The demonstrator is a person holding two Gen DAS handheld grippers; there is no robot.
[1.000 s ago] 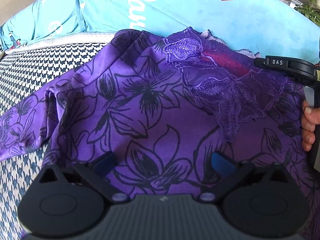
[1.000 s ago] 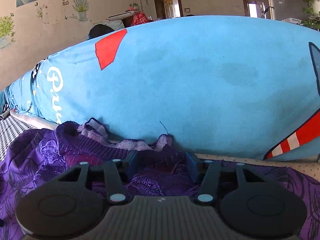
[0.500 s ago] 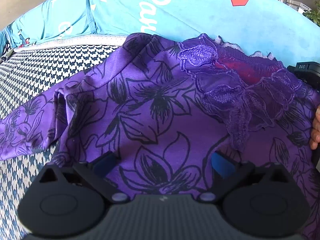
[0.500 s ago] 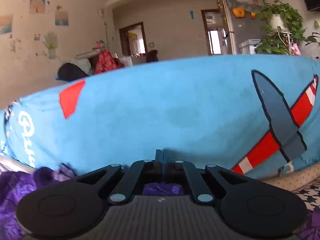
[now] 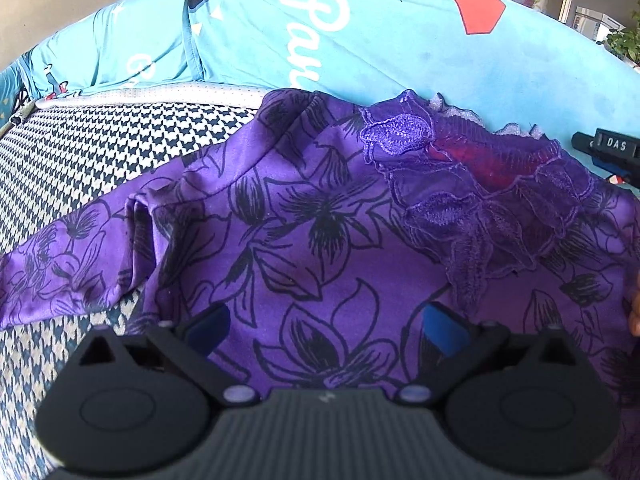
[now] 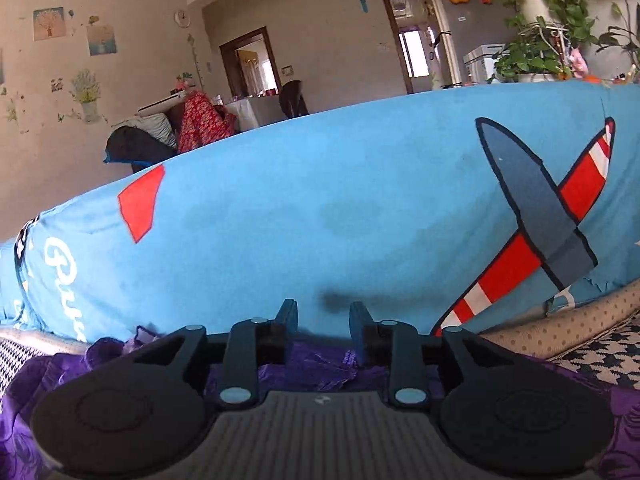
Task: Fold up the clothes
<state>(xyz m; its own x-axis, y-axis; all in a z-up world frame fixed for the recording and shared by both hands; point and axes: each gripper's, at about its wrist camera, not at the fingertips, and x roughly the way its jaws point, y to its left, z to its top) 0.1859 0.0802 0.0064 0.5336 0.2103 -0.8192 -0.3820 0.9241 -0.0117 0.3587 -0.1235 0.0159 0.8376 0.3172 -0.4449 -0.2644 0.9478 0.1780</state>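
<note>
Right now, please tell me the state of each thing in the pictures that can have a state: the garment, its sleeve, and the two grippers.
Purple floral garment: spread flat on the houndstooth cushion, not yet folded.
Sleeve: stretched out sideways, not folded in.
Lace collar: lying open, facing up.
Left gripper: open above the garment, holding nothing.
Right gripper: jaws opening, nothing between them, garment below.

black grippers (image 5: 326, 330), blue-padded fingers (image 5: 442, 330).
</note>
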